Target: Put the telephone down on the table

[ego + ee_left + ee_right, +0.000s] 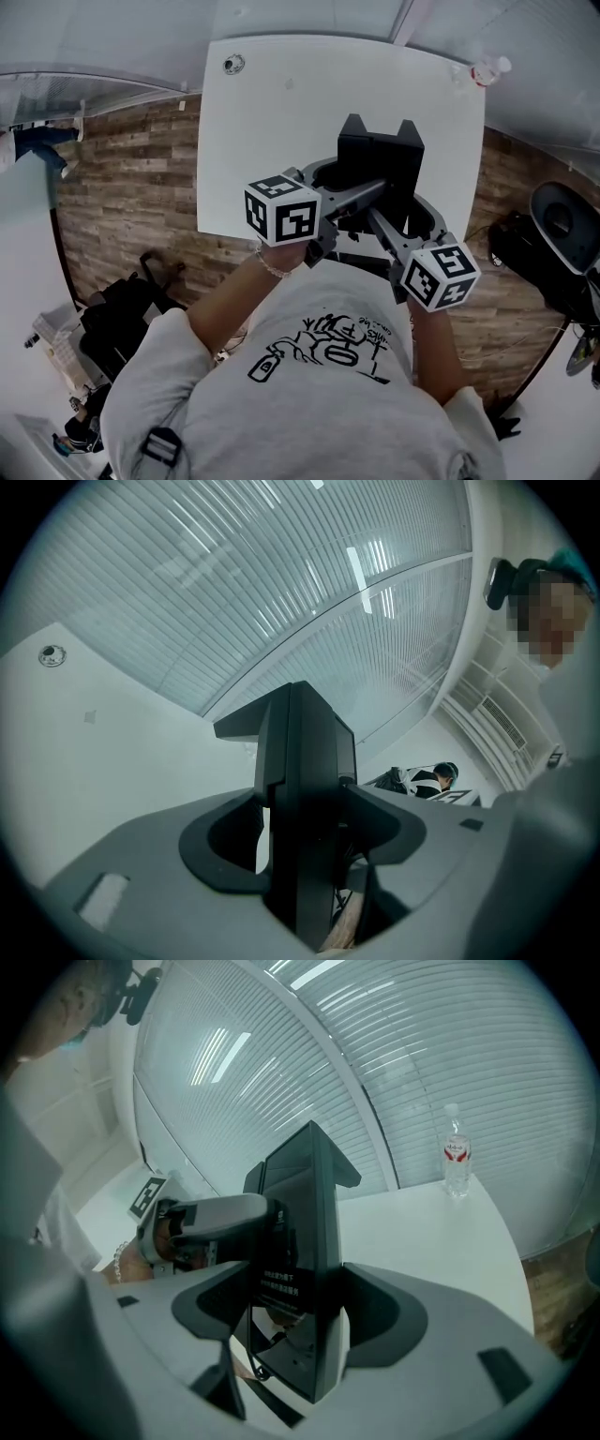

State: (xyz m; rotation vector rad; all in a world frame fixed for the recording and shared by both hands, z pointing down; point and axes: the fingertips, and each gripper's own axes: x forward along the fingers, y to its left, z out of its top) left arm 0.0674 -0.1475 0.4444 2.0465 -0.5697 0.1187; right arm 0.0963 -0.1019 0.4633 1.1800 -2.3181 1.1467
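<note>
The telephone (380, 161) is a black, boxy desk set, held upright just above the near part of the white table (281, 112). My left gripper (342, 187) comes in from the left and is shut on the telephone (305, 780), whose edge stands between the grey jaws. From the near right, my right gripper (401, 225) clamps the same telephone (300, 1232). A printed label on its dark face shows between those jaws. In the right gripper view the left gripper (211, 1218) and the hand holding it sit behind the telephone.
A water bottle (487, 70) (457, 1162) stands at the table's far right corner, and a small round fitting (233, 64) sits at the far left corner. Dark bags (122, 309) lie on the wood floor to the left. A black round object (562, 220) is at the right.
</note>
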